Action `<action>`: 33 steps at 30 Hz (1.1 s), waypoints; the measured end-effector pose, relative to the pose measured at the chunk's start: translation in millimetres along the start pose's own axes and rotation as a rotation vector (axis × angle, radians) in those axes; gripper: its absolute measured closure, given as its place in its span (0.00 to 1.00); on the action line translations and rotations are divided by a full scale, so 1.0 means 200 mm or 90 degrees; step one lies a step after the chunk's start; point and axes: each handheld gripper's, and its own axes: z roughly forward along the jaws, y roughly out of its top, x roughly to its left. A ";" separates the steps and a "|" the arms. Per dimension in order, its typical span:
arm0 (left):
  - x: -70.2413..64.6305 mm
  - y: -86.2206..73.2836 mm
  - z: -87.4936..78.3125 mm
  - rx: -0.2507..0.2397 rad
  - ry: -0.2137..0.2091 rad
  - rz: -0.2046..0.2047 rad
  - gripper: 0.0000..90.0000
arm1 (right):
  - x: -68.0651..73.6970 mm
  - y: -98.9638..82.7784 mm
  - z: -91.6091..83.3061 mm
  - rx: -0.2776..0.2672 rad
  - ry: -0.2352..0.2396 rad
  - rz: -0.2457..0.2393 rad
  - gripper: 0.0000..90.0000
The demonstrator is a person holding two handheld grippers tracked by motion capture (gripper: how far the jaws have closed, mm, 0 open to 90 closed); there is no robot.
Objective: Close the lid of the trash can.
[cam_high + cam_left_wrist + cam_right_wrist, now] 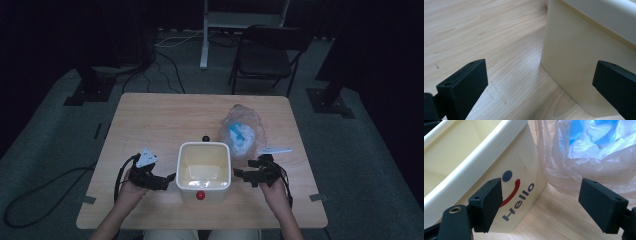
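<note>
Bin (204,168) mid-table (150,115); bag (242,131) behind its right corner, tools flanking it

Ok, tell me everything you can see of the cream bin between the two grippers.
The cream bin is a squarish, open-topped tub of smooth plastic with a thick rolled rim. It stands upright near the table's front edge and looks empty. One side bears a printed "Hello" with a smile mark; a red knob shows on its front. The clear plastic bag lies against its far right corner. Neither gripper touches it.

Glossy cream plastic bin (204,167), matt pale wood table (165,117), crinkled clear plastic bag (243,131).
</note>
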 end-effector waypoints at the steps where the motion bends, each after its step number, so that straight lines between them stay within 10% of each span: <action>1: 0.00 0.00 0.00 0.001 0.001 0.006 0.01 | 0.00 0.00 0.00 -0.004 0.003 -0.006 0.20; 33: 0.04 -0.25 -0.07 0.017 0.026 -0.055 0.01 | -0.04 -0.09 -0.04 -0.047 -0.045 -0.013 0.19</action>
